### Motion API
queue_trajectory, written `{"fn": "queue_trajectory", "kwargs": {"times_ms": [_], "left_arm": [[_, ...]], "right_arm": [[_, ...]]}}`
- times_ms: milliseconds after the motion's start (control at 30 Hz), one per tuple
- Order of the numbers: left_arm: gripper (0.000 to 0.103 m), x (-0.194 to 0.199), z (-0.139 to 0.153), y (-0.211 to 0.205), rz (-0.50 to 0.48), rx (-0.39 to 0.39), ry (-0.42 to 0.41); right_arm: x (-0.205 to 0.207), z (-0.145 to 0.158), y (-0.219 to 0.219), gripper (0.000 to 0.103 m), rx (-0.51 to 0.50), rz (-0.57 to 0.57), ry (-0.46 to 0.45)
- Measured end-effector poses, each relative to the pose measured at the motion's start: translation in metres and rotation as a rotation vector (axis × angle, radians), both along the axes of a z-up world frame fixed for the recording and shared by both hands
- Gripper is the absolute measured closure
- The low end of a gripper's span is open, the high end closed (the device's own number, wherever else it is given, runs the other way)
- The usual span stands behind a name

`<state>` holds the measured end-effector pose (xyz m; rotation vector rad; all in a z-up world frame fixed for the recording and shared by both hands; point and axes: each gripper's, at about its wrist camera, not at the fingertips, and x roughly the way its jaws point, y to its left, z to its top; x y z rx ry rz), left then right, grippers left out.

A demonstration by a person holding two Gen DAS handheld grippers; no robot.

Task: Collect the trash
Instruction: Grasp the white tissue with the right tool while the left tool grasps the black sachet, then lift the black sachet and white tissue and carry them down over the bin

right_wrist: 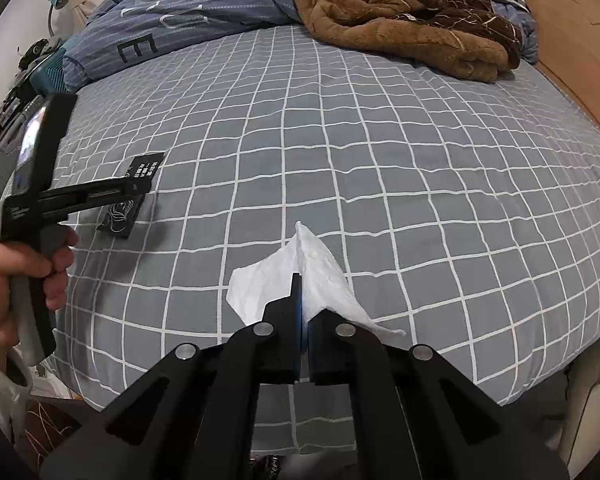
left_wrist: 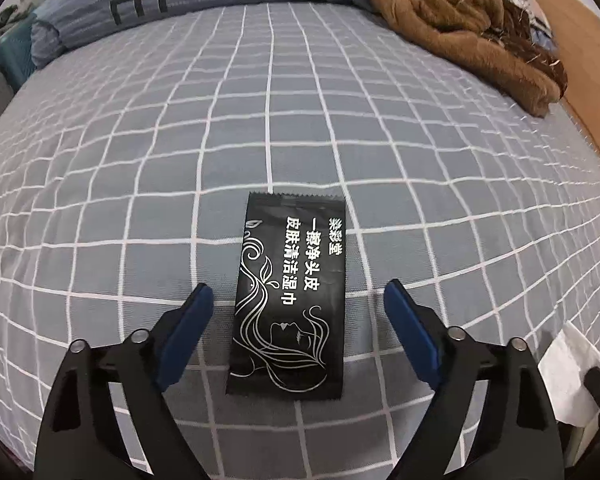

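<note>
Between the wide-spread left gripper (left_wrist: 298, 294) lies a black sachet (left_wrist: 290, 294); right gripper (right_wrist: 301, 280) pinches tissue (right_wrist: 300, 268).

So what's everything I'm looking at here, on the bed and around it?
wet-wipe packet: one, black with white print, flat on the bed between the left gripper's open fingers
tissue: one, white, pinched in the right gripper
bedsheet: one, grey with white grid
duvet: one, blue striped, far left
blanket: one, brown, fluffy, far right
headboard: wooden, right edge
left gripper: black, blue pads, open
right gripper: black, shut on tissue
</note>
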<state>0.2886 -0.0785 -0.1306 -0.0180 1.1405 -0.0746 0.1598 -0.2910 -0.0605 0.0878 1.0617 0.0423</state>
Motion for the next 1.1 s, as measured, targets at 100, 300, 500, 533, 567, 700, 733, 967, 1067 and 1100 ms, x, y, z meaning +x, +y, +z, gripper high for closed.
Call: {"fn": "queue_trajectory", "kwargs": {"times_ms": [100, 300, 500, 533, 567, 700, 733, 967, 1067, 1100], "left_arm": [[0.043, 0.002, -0.01, -0.001, 0.002, 0.022, 0.038], [0.06, -0.007, -0.015, 0.003, 0.03, 0.013, 0.059], [0.078, -0.018, -0.013, 0.006, 0.045, 0.001, 0.062], [0.078, -0.021, -0.012, 0.005, 0.042, 0.004, 0.06], [0.079, -0.024, -0.01, 0.004, 0.038, 0.006, 0.059], [0.08, -0.038, -0.004, 0.002, 0.024, 0.008, 0.049], [0.08, -0.042, -0.001, 0.003, 0.022, 0.01, 0.042], [0.08, -0.072, 0.024, 0.007, 0.015, -0.005, -0.002], [0.08, -0.085, 0.035, 0.011, 0.014, -0.015, -0.016], [0.08, -0.09, 0.039, 0.013, 0.015, -0.016, -0.022]], "right_arm": [[0.001, 0.001, 0.003, 0.101, 0.008, 0.006, -0.007], [0.002, -0.001, 0.006, 0.101, 0.028, 0.014, -0.011], [0.002, -0.004, 0.009, 0.101, 0.046, 0.018, -0.011], [0.002, -0.004, 0.01, 0.101, 0.05, 0.018, -0.012], [0.001, -0.004, 0.011, 0.101, 0.053, 0.019, -0.013], [-0.002, -0.002, 0.016, 0.101, 0.063, 0.026, -0.022], [-0.003, -0.001, 0.017, 0.102, 0.064, 0.028, -0.024], [-0.011, 0.009, 0.028, 0.102, 0.072, 0.044, -0.043], [-0.016, 0.016, 0.034, 0.102, 0.072, 0.054, -0.056], [-0.018, 0.019, 0.036, 0.102, 0.071, 0.059, -0.062]]}}
